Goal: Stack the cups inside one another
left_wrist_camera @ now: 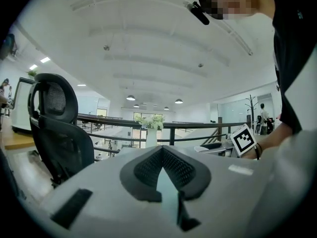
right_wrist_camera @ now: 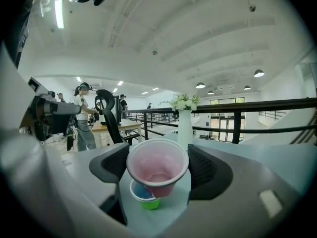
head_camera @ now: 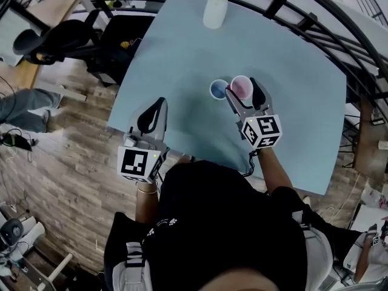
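Observation:
A pink cup (head_camera: 241, 88) sits between the jaws of my right gripper (head_camera: 244, 91) near the middle of the light blue table (head_camera: 182, 59). In the right gripper view the pink cup (right_wrist_camera: 157, 165) is tilted, mouth towards the camera, and the right gripper (right_wrist_camera: 158, 158) is shut on its sides. Just beside and below it stands a blue cup (head_camera: 218, 90) nested in a green cup (right_wrist_camera: 150, 204). My left gripper (head_camera: 153, 115) hovers at the table's near left edge, apart from the cups. Its jaws meet at the tip with nothing between them (left_wrist_camera: 161, 151).
A white vase of flowers (head_camera: 216, 8) stands at the table's far edge. A black office chair (head_camera: 60, 38) is off the table's left side. A dark railing (head_camera: 315, 17) curves behind the table. A person (right_wrist_camera: 84, 118) stands far off at a desk.

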